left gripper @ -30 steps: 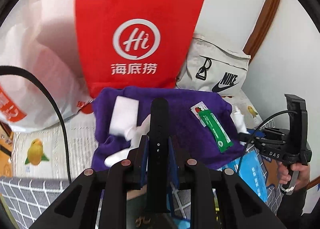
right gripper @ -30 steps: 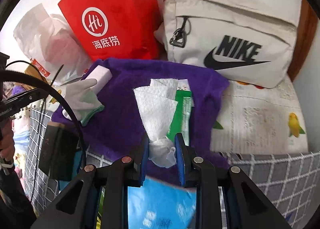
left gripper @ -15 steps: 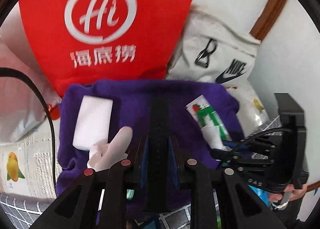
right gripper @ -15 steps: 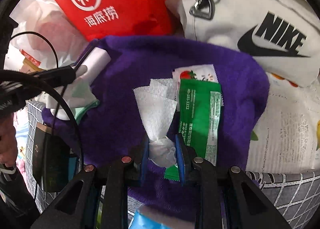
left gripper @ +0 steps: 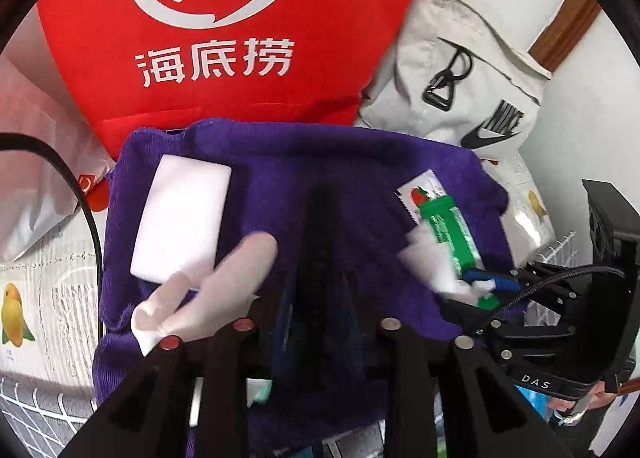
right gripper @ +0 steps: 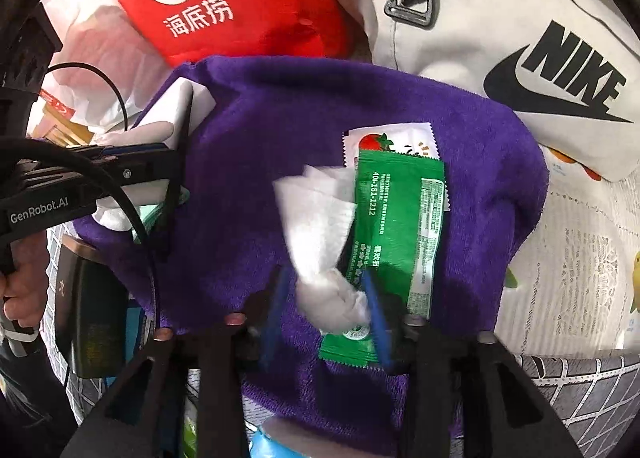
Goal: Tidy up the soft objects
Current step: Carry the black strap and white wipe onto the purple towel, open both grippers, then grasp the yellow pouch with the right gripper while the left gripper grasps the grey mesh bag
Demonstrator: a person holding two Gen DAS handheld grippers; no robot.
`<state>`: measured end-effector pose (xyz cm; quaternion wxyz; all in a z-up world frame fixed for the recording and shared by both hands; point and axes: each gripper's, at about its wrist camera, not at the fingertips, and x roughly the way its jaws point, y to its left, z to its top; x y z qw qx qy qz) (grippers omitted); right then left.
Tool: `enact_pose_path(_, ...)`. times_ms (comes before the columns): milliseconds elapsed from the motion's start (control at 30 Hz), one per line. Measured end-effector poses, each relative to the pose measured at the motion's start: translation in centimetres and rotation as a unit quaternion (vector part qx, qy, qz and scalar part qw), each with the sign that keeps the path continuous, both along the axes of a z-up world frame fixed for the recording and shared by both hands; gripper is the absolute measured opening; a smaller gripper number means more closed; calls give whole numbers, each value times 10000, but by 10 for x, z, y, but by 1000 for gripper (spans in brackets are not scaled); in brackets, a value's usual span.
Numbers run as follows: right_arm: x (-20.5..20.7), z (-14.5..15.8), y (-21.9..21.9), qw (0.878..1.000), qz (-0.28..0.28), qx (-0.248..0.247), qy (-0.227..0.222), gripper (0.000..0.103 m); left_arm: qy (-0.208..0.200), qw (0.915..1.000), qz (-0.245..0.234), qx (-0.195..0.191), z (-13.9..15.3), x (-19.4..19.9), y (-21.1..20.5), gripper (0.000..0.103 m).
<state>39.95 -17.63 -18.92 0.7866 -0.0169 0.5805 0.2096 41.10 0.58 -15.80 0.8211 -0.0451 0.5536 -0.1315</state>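
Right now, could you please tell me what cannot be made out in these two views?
Left view: the strap is blurred, its near end hidden between the jaws of the left gripper.
Left view: the glove has its cuff behind that gripper's frame.
Right view: the right gripper has blurred jaws; its grip on the tissue is unclear.
Right view: the strawberry sachet lies mostly under the green sachet.
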Motion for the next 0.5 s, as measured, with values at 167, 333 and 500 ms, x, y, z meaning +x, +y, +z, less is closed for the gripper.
enact_pose_path(167, -18, 19, -5, 9998, -83, -4, -163, 45, -51, 10000, -60, -44, 15, -14, 3, 27)
enact_pose_path(333, -55, 51, -4, 9986, -23, -1, -536, 53, -201, 9998, -50, 18, 38, -42, 13, 42)
enact_pose_path(500, -107, 78, -3, 9961, 81, 141, -864, 56, -515, 9987, -23, 26, 67, -85, 25, 50)
